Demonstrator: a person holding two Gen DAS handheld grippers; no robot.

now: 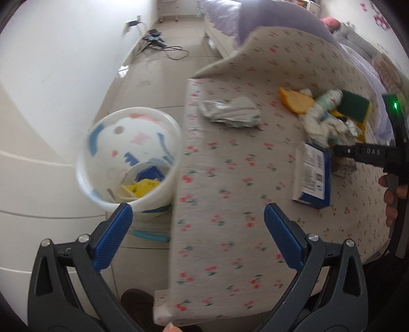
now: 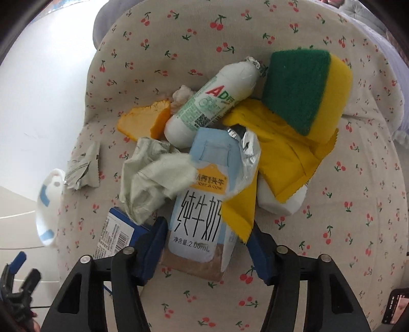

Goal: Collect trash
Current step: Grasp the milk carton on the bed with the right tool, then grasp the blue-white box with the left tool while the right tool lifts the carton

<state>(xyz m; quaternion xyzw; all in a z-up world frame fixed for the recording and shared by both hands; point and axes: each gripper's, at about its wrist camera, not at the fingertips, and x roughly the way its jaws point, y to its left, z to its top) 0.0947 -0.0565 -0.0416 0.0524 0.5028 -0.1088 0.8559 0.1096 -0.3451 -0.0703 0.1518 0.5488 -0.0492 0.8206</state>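
A white patterned bin (image 1: 130, 158) stands on the floor beside a cherry-print cushion (image 1: 230, 194); it holds blue and yellow scraps. My left gripper (image 1: 198, 217) is open and empty over the cushion's near edge, right of the bin. My right gripper (image 2: 205, 238) has its jaws around a light-blue milk carton (image 2: 198, 217), the pads at its sides; I cannot tell if they press it. Behind the carton lie a white AD bottle (image 2: 212, 102), a green-yellow sponge (image 2: 306, 89), yellow wrappers (image 2: 281, 153), crumpled paper (image 2: 153, 181) and an orange piece (image 2: 145, 120).
A blue box (image 1: 314, 173) lies on the cushion, and a crumpled silver wrapper (image 1: 230, 111) further back. A second torn wrapper (image 2: 81, 168) lies left of the pile. Cables (image 1: 163, 44) lie on the tiled floor by the white wall. A bed (image 1: 255, 18) is behind.
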